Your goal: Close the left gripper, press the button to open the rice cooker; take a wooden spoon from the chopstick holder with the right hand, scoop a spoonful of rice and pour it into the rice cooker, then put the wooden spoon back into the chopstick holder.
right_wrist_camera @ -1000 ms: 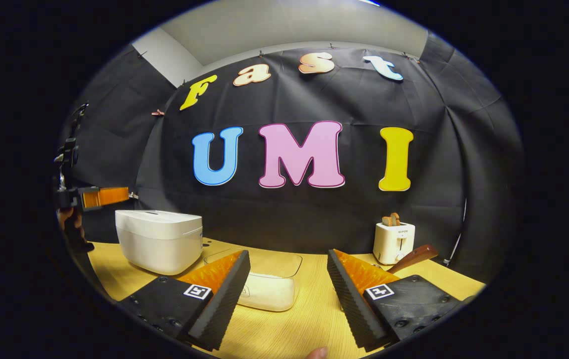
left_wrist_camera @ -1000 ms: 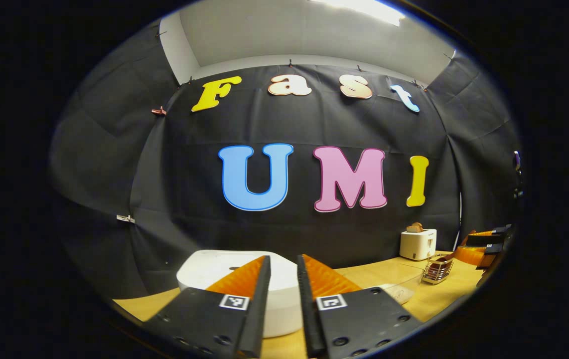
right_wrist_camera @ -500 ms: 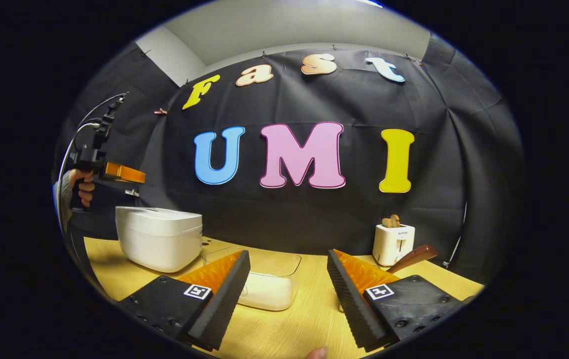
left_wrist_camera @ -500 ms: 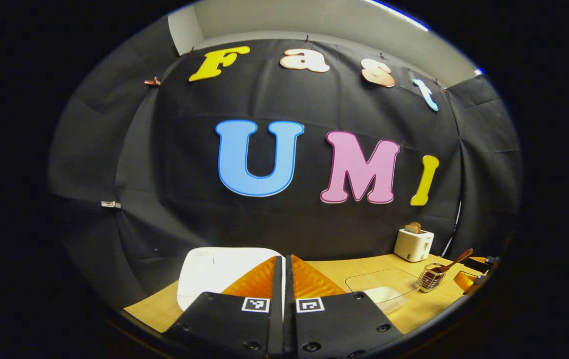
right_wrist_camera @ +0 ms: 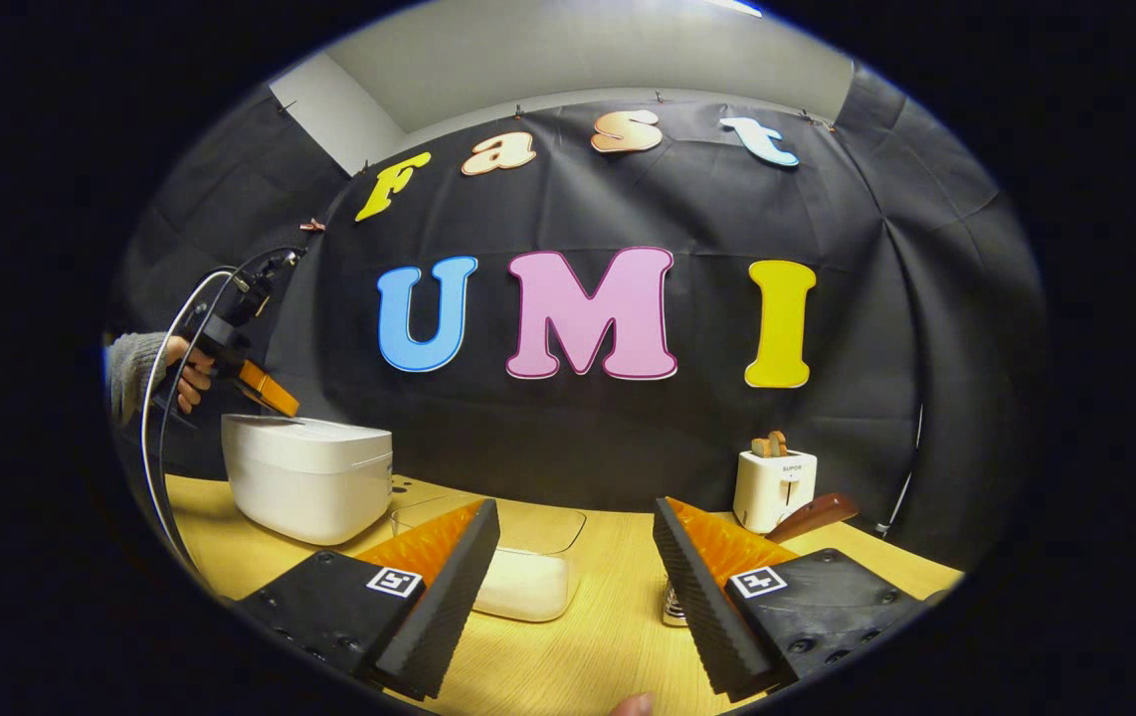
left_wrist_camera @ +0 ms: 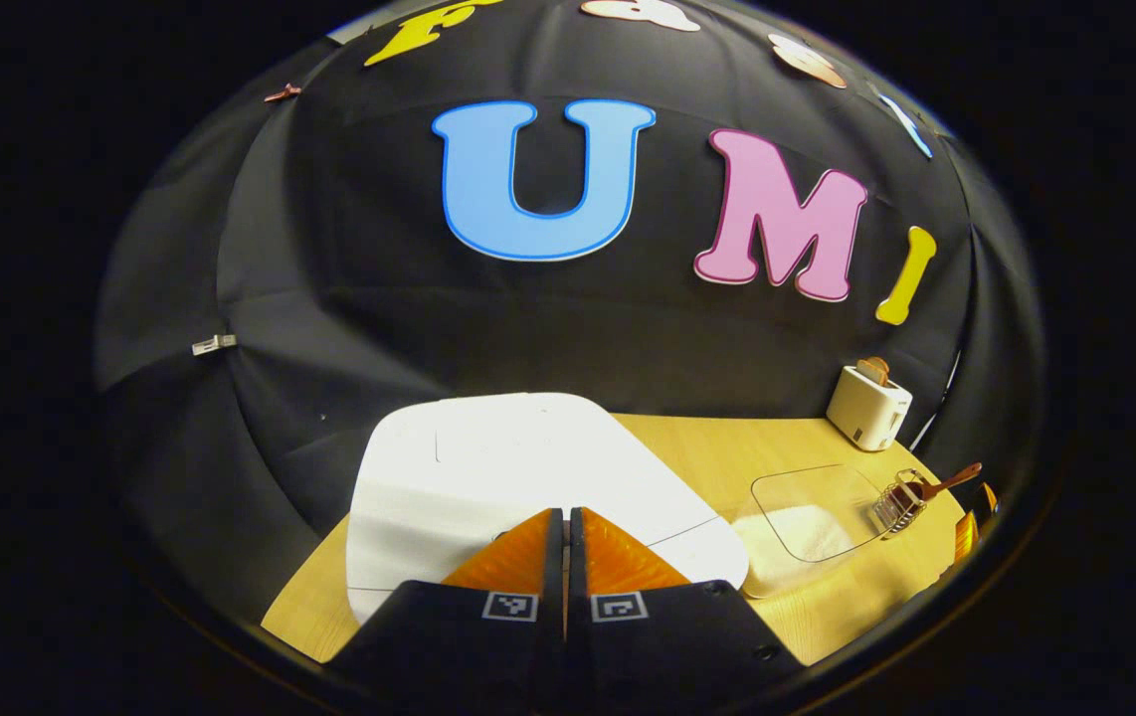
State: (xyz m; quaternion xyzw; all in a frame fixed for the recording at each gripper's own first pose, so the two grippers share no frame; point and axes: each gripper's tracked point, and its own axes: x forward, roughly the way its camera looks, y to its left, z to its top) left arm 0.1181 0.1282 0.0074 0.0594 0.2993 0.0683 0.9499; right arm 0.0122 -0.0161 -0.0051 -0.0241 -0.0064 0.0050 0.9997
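While the left gripper [left_wrist_camera: 565,517], fingers pressed together, is angling down over the rigid, closed white rice cooker [left_wrist_camera: 528,477] at the table's left, the right gripper [right_wrist_camera: 573,557] is waiting spread open near the light wooden spoon [right_wrist_camera: 812,515], likely best pinched by its slim handle.

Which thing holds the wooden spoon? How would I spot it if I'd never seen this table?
Start at the light wooden table and find the small white toaster at its far end. Just nearer than the toaster, beside the clear rice container, stands the little wire chopstick holder. It is the one see-through metal basket, with a brown wooden spoon sticking out.
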